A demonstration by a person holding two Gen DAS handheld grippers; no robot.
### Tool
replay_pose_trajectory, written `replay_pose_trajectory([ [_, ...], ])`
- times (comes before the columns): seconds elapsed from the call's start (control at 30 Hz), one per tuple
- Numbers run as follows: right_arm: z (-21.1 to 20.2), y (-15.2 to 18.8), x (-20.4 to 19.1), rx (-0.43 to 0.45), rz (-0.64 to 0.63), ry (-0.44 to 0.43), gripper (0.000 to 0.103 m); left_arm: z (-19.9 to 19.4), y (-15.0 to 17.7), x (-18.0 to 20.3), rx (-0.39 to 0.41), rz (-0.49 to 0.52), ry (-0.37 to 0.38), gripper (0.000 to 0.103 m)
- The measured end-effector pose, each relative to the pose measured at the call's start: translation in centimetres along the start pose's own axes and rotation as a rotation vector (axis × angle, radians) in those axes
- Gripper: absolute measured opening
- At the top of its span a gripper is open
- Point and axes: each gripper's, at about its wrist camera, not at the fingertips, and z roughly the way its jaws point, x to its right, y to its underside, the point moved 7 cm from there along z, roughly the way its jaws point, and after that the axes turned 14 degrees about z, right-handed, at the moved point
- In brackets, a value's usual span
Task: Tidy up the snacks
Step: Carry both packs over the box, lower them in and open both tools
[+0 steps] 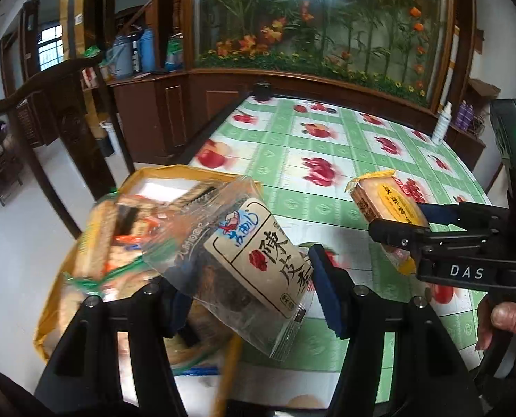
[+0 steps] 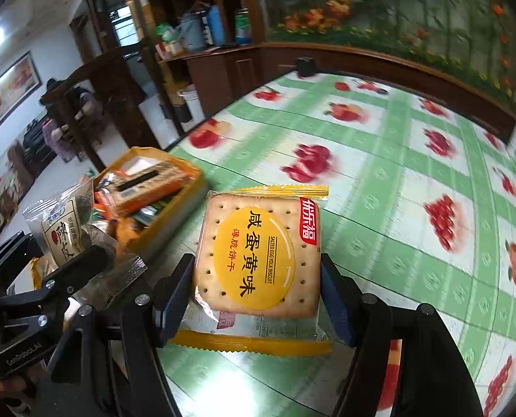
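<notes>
- A clear packet (image 1: 254, 260) with a cream label and dark contents is clamped in the left gripper (image 1: 251, 292), tilted, above the near edge of the yellow box (image 1: 49, 312).
- In the right wrist view the same packet (image 2: 67, 232) is seen raised just beside the box (image 2: 185, 205).
- The box is packed with mixed snack packs and is set at the corner of the surface (image 1: 327, 160).
- A salted egg yolk biscuit pack (image 2: 258, 253) is gripped by its two sides in the right gripper (image 2: 254, 295) and held above the surface (image 2: 397, 187), near the box.
- From the left wrist view the biscuit pack (image 1: 386, 205) is seen edge-on in the right gripper (image 1: 407, 222).
- A white bottle (image 1: 442, 123) stands at the far edge, well apart.
</notes>
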Motion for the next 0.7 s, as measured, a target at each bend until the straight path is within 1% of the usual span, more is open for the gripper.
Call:
replay_pose_trajectory([
  [0.2,0.9,-0.5,-3.4,-0.006,-0.057,-0.038,0.069,-1.3,1.5,-4.5,-0.009,-0.053,-0.061,0.063],
  [0.43,2.4,-0.6,-7.0,-0.029,-0.117,-0.075,0.069,-1.7,2.5,-8.3,-0.02,-0.114,-0.117,0.063],
  [0.7,4.2,-0.8,-10.6,-0.058,-0.176,-0.09,0.069,-1.2,4.0,-10.4,-0.044,-0.141,-0.121,0.063],
])
